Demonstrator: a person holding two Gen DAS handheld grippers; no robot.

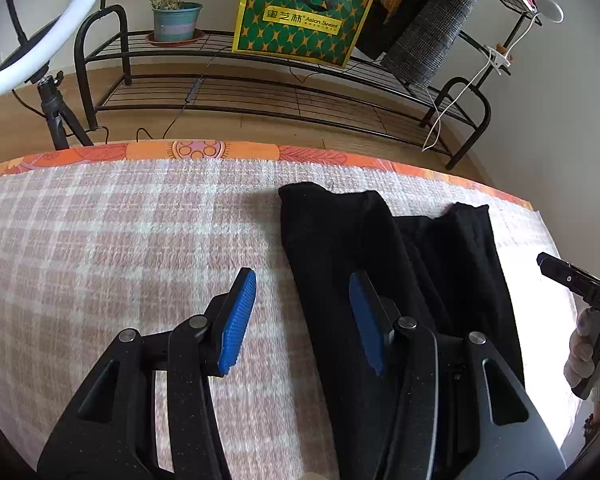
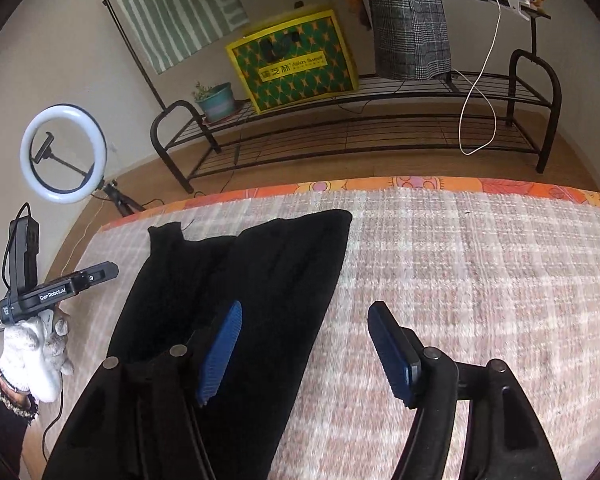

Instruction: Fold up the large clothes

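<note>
From my left hand-held gripper (image 1: 302, 320) I see its ribbed blue pads (image 1: 239, 320) spread wide and holding nothing, one over the nubby pink-and-white plaid blanket (image 1: 120, 240), the other over the black garment (image 1: 340, 240), a soft matte cloth folded into a long narrow strip running away toward the orange floral edge of the bed (image 1: 160, 151). To the right, my right hand-held gripper (image 2: 304, 346) is likewise wide and empty, its left pad above the garment's right border and its right pad over bare weave. Beyond stand a black wire shoe rack (image 2: 380, 136), a round white ring light (image 2: 63, 153) and a green-and-yellow gift bag (image 2: 296, 64).
</note>
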